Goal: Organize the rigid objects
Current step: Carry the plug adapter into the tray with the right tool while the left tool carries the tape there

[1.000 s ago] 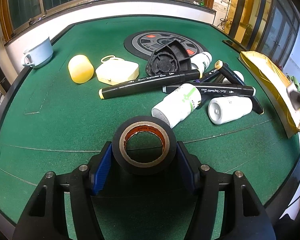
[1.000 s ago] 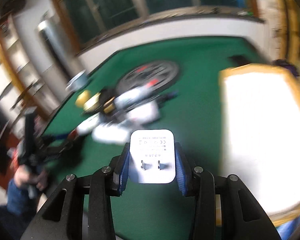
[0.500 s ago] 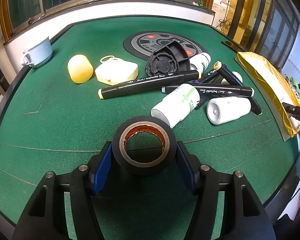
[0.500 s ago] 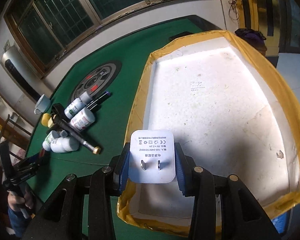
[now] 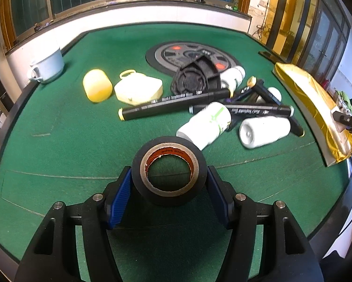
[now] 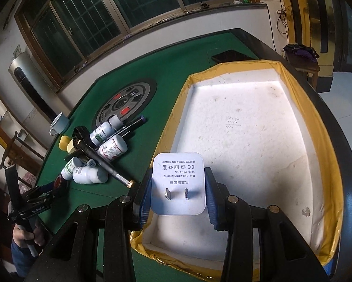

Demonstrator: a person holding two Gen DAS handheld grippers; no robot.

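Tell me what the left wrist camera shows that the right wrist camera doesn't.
Only the left wrist view shows the black tape roll whole, clamped in the left gripper, and the black lens cap. Only the right wrist view shows the white charger clamped in the right gripper, and the tray's white inside. Both show the markers, white bottles, cup and green table.

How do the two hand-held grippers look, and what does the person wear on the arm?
Both the left gripper and the right gripper have black, angular frames with cut-out openings, silver round bolts and ribbed blue pads inside the fingers. In the right wrist view, the left one shows small white lettering on its black body. The sleeve is blue.
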